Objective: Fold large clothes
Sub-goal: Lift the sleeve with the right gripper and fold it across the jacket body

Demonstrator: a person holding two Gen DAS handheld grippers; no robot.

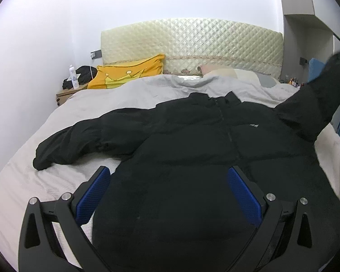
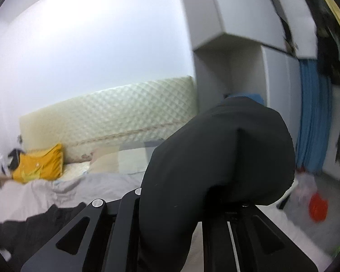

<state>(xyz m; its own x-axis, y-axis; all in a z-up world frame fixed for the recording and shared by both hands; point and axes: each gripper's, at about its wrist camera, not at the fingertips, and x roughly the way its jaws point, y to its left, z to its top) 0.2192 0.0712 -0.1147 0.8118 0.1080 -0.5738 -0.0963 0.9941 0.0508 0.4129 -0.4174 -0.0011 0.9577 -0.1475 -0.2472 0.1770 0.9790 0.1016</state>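
One black jacket [image 1: 192,131] spread on the bed [image 1: 34,158], one sleeve lifted.
Two tools: left tool [image 1: 167,176] jaws wide apart over the jacket hem, pads not pressing it; right tool [image 2: 217,199] clamped on the raised sleeve [image 2: 215,154], its fingertips hidden by cloth. One yellow pillow [image 1: 129,72], one white bottle [image 1: 73,77] on the nightstand [image 1: 63,95].

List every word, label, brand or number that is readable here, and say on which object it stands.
None can be read.
Small white logo on the black puffer jacket chest: too small to read.
Label on the white spray bottle on the nightstand: too blurred to read.
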